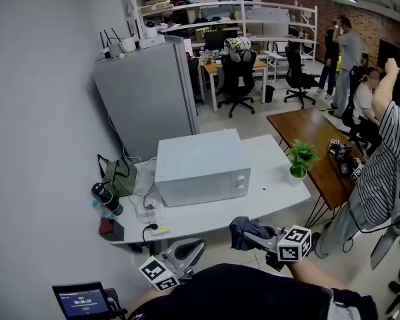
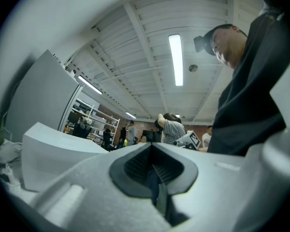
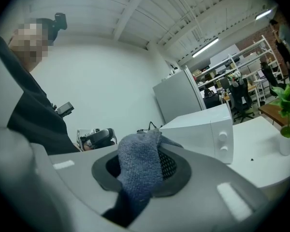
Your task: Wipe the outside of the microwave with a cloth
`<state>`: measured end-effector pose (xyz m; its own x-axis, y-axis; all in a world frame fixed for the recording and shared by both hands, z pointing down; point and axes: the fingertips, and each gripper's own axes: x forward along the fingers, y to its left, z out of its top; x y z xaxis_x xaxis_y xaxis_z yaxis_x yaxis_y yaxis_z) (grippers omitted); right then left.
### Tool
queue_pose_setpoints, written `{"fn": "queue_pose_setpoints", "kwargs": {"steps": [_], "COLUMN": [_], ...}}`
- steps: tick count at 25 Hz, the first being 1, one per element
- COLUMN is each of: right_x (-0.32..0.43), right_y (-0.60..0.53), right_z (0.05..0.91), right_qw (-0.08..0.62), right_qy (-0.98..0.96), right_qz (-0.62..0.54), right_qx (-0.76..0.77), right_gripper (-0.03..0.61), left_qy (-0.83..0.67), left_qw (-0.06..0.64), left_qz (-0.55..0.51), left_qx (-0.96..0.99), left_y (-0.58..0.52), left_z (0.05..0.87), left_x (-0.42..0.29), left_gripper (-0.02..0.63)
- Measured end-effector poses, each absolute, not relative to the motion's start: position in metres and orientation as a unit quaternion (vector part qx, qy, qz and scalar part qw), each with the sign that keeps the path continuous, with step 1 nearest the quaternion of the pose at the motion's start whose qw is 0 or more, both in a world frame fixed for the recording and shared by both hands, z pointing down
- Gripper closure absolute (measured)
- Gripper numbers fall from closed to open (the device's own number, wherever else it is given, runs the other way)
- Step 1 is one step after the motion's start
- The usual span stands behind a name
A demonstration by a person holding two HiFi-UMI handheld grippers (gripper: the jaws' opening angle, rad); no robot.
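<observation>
Blue-grey terry cloth (image 3: 139,166) pinched in my right claw (image 3: 144,175), held short of the white microwave (image 1: 201,169).
I judge the cloth soft, light and floppy, best gripped by a bunched fold with a tail left free for wiping. My left claw (image 2: 155,175) is pressed together, empty. The microwave sits on a white tabletop (image 1: 273,195) near a small potted plant (image 1: 299,160), with a busy workshop behind.

Cloth (image 3: 135,161): blue-grey terry, rough looped pile, matt.
Microwave (image 1: 200,169): white casing, smooth, low sheen; front panel looks plastic.
Table (image 1: 277,191): white top, smooth, matt.
Second table (image 1: 307,129): brown wood, slight gloss.
Right tongs (image 3: 144,174), left tongs (image 2: 154,170): grey matt plastic shells, dark ribbed pads.
</observation>
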<state>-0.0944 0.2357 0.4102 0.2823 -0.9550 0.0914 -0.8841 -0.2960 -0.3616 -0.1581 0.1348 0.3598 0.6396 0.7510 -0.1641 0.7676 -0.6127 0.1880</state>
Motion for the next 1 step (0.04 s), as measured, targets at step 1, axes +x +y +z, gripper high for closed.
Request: {"fn": "queue_pose_setpoints", "kwargs": {"steps": [1], "right_x": [-0.0939], "right_y": [0.2359], "right_z": [0.4090], "right_qw": [0.120], "right_qy": [0.580], "right_qz": [-0.145], "right_qx": [-0.793], "right_gripper": [0.502], "left_qy": [0.424], "left_qw": [0.120], "left_qz": [-0.034], "left_qx": [0.897], "left_y": [0.1345], "left_z": [0.3586], "left_x": [-0.1583], "left_gripper": [0.611]}}
